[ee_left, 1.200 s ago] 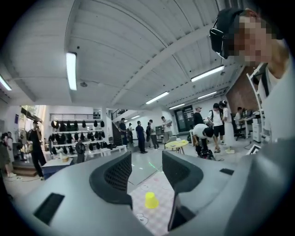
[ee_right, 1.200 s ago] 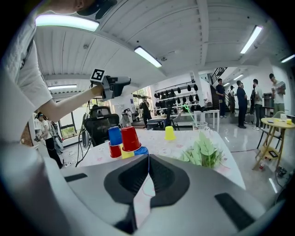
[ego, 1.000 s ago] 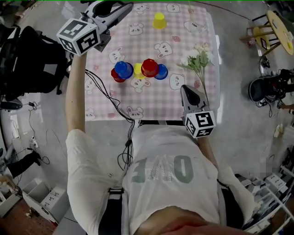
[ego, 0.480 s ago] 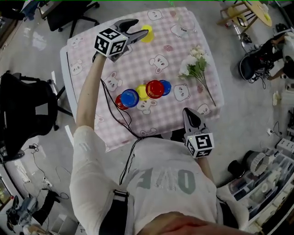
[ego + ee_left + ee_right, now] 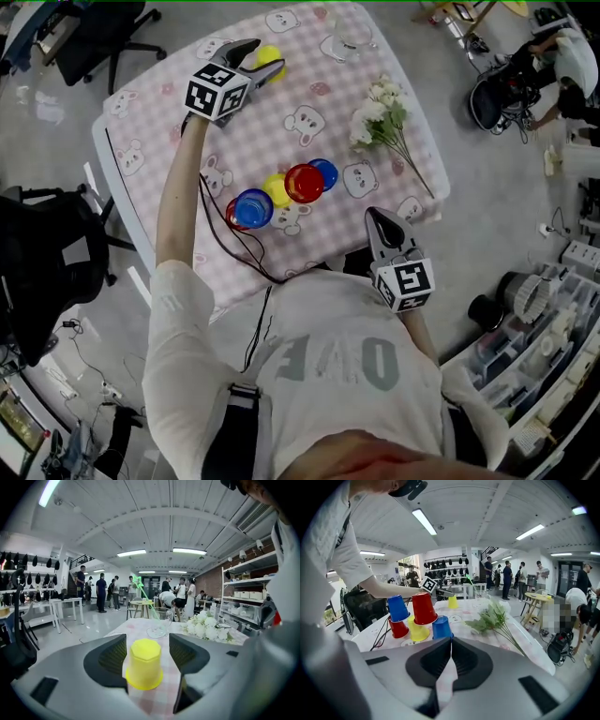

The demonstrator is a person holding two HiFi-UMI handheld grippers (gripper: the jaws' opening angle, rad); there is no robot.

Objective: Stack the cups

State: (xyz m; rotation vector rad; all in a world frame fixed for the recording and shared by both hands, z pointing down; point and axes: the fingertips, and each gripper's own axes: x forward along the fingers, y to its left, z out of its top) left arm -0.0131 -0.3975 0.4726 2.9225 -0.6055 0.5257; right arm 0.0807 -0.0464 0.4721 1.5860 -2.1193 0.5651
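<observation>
The left hand-held gripper (image 5: pixel 149 651), its jaws just opened wide, straddles the upturned yellow cup (image 5: pixel 142 665) at the worktop's (image 5: pixel 281 122) far side, pads seemingly not yet touching it. Best to centre, close gently and lift straight. The right hand-held gripper (image 5: pixel 450 641) hangs shut, empty.

Looking down, my left tongs (image 5: pixel 261 59), jaws just opened wider round the lone yellow cup (image 5: pixel 270 53), cover its near side at eleven o'clock on the tabletop (image 5: pixel 281 122). The low red cup (image 5: pixel 231 215) shows only a sliver at nine o'clock of the blue cup (image 5: pixel 252 207) atop it. The glass (image 5: pixel 343 44) at twelve o'clock is too faint to read. My right tongs (image 5: pixel 450 640) hide the near blue cup's (image 5: pixel 440 626) rim.
</observation>
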